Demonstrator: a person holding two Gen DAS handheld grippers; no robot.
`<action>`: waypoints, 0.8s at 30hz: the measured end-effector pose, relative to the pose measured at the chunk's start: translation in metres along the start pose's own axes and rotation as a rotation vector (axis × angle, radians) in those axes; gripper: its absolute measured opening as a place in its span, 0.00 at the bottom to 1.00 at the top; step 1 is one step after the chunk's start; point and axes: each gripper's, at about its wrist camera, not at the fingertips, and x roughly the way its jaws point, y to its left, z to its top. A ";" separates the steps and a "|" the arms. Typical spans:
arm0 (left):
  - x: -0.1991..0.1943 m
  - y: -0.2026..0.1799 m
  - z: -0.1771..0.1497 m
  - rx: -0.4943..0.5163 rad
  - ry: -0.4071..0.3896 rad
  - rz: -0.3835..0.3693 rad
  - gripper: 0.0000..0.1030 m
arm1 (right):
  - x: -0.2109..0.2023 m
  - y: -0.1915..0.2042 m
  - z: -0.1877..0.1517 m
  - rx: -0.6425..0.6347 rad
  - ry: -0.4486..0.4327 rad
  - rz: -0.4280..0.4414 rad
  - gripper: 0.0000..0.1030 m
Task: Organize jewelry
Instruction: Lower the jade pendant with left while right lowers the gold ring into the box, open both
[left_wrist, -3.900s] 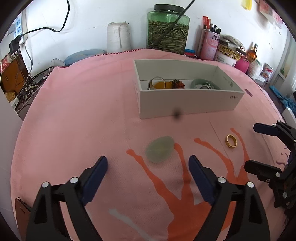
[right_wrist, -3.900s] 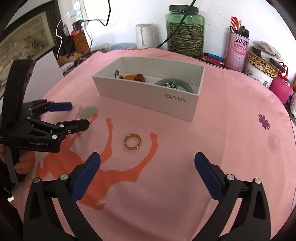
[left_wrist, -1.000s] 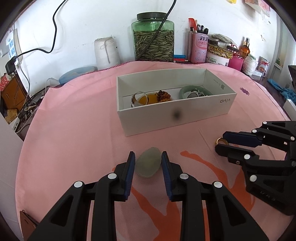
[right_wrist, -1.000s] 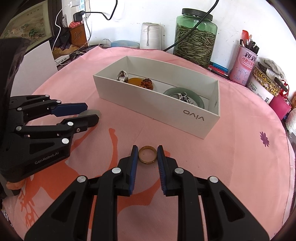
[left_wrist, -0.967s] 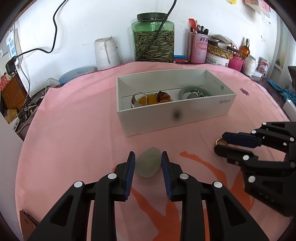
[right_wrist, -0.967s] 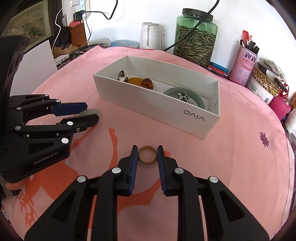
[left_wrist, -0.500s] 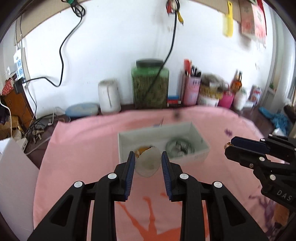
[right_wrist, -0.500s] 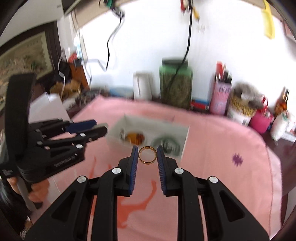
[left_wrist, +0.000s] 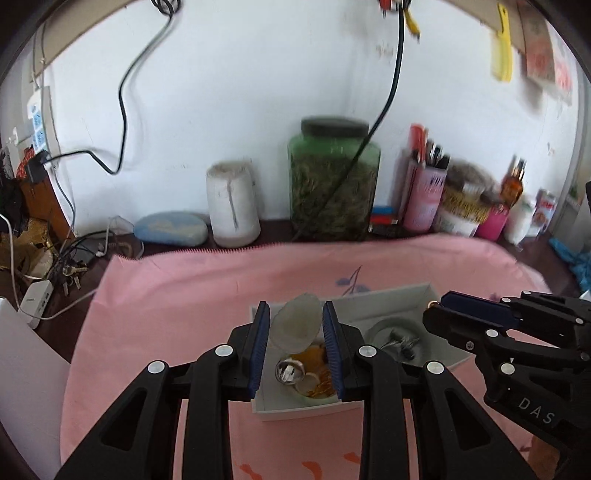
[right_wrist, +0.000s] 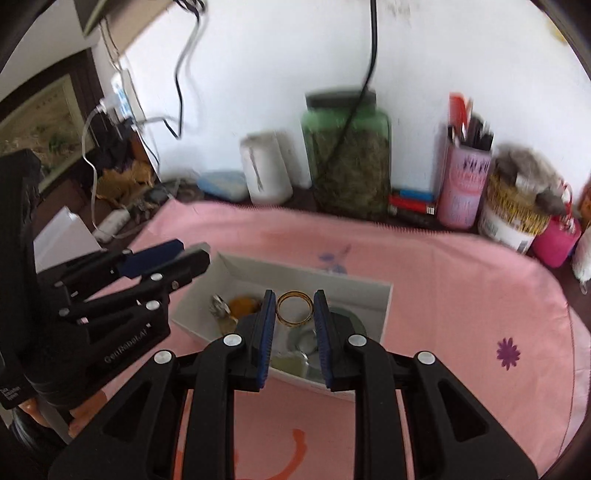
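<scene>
My left gripper (left_wrist: 295, 325) is shut on a pale green oval stone (left_wrist: 296, 323) and holds it in the air above the left part of the white box (left_wrist: 402, 293). My right gripper (right_wrist: 294, 308) is shut on a gold ring (right_wrist: 294, 308) and holds it above the white box (right_wrist: 306, 271). The box holds a silver ring (left_wrist: 290, 370), amber pieces (left_wrist: 312, 356) and a green bangle (left_wrist: 384, 326). The right gripper (left_wrist: 436, 314) also shows in the left wrist view, the left gripper (right_wrist: 192, 253) in the right wrist view.
The box sits on a pink cloth (left_wrist: 177, 295). Along the back wall stand a green glass jar (left_wrist: 334, 184), a white roll (left_wrist: 232, 205), a pink pen cup (right_wrist: 467, 184) and tins (right_wrist: 515, 210). Cables and a charger (left_wrist: 37, 297) lie at the left.
Both grippers closed on their items on the cloth, lifted them and now hold them higher, over the box.
</scene>
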 end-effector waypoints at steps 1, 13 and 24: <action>0.006 0.001 -0.003 -0.002 0.020 -0.008 0.28 | 0.006 -0.003 -0.002 0.011 0.018 0.007 0.20; 0.035 0.005 -0.018 -0.026 0.116 -0.037 0.28 | 0.032 -0.014 -0.013 0.039 0.086 -0.021 0.20; 0.024 0.008 -0.014 -0.066 0.095 -0.061 0.45 | 0.012 -0.017 -0.007 0.068 0.024 -0.015 0.39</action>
